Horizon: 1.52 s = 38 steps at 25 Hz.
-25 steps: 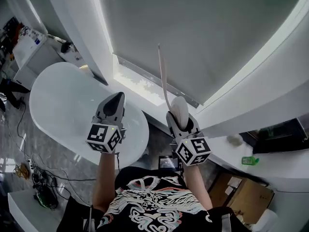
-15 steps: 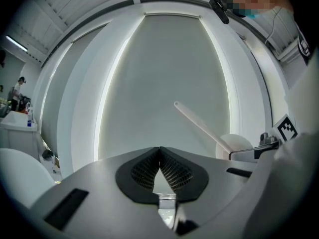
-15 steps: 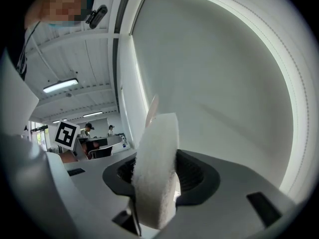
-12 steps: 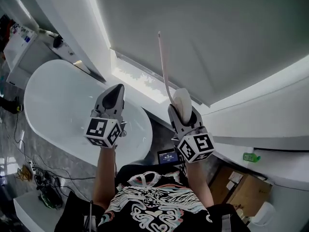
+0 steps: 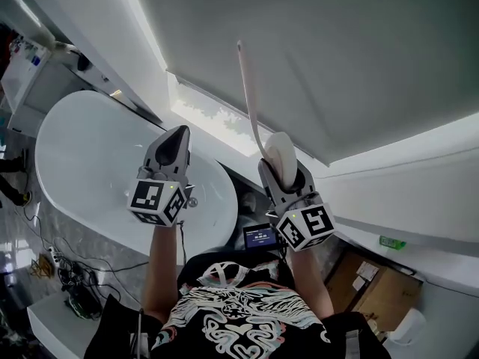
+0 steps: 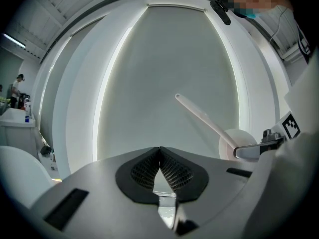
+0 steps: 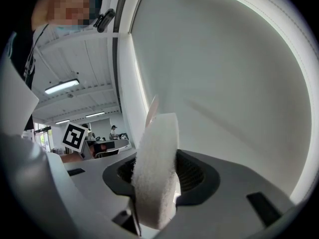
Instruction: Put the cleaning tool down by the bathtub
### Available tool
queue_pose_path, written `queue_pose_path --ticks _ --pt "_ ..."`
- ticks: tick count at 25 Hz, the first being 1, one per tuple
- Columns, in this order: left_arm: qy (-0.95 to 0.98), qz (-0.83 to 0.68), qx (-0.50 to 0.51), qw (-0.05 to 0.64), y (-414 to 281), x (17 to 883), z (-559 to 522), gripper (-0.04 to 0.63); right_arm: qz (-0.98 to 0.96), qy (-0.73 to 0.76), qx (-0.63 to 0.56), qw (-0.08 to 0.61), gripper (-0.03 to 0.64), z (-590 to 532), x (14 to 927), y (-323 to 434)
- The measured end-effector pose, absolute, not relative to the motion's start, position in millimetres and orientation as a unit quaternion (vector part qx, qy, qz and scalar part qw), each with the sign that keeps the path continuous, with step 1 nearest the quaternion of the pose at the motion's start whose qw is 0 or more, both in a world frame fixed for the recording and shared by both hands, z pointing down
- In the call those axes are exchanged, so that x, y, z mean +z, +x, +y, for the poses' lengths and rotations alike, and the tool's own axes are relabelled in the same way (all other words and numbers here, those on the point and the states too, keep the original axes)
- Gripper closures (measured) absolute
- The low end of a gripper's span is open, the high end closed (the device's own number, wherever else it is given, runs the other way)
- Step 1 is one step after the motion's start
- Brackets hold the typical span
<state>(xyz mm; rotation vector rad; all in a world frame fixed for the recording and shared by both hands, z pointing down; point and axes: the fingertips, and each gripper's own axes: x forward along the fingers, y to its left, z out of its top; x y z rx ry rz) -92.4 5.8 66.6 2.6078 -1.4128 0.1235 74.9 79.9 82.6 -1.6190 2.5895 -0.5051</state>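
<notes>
Right gripper clamps the tool by its pad; left gripper is closed, empty. Hold firm, swing left to the tub, lower gently beside it.

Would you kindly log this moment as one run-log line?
left gripper: shut, empty | right gripper: shut on cleaning tool | bathtub: at head view's left | status: not yet put down

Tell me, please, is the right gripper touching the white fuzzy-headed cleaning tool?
Touching: in the right gripper view, the right gripper clamps the cleaning tool by its head.
</notes>
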Motion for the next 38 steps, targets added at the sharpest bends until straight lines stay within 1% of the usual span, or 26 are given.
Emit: queue_pose_path --ticks 13,38 --pt "0.866 -0.486 0.05 0.107 -83.3 88.2 -28.1 0.578 0.86 -0.485 -0.16 -0.001 0.419 43.3 100.1 70.8" --pt "0.837 -0.511 0.106 0.165 -80.1 203.2 -71.4 0.578 0.876 -0.436 -0.195 -0.067 0.419 -10.1 216.5 77.9"
